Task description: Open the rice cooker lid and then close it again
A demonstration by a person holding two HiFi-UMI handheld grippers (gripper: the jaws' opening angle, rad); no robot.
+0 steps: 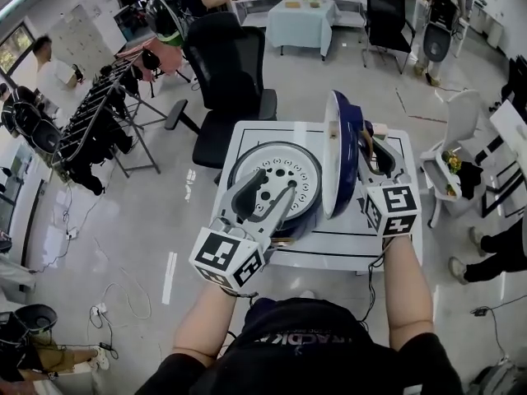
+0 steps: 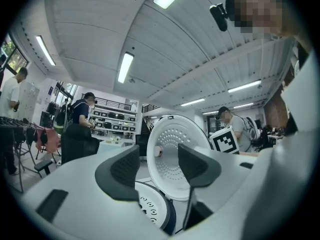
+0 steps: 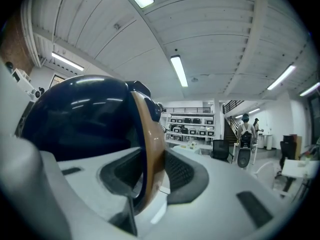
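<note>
The dark blue rice cooker (image 1: 280, 167) stands on a white table (image 1: 247, 134), its white perforated inner plate facing up. Its lid (image 1: 338, 151) stands upright on edge at the cooker's right side. My right gripper (image 1: 362, 151) is shut on the lid's edge; in the right gripper view the copper rim (image 3: 147, 149) of the blue lid (image 3: 80, 119) sits pinched between the pads of that gripper (image 3: 150, 174). My left gripper (image 1: 272, 189) hovers open over the cooker's front. Between the jaws of the left gripper (image 2: 159, 166) only the lid's white inside (image 2: 175, 149) and the cooker (image 2: 150, 209) show, farther off.
A black office chair (image 1: 230, 72) stands just behind the table. A white chair (image 1: 457, 122) is at the right, and a person's legs (image 1: 494, 257) are at the right edge. A clothes rack (image 1: 99, 113) fills the left. Cables lie on the floor at lower left.
</note>
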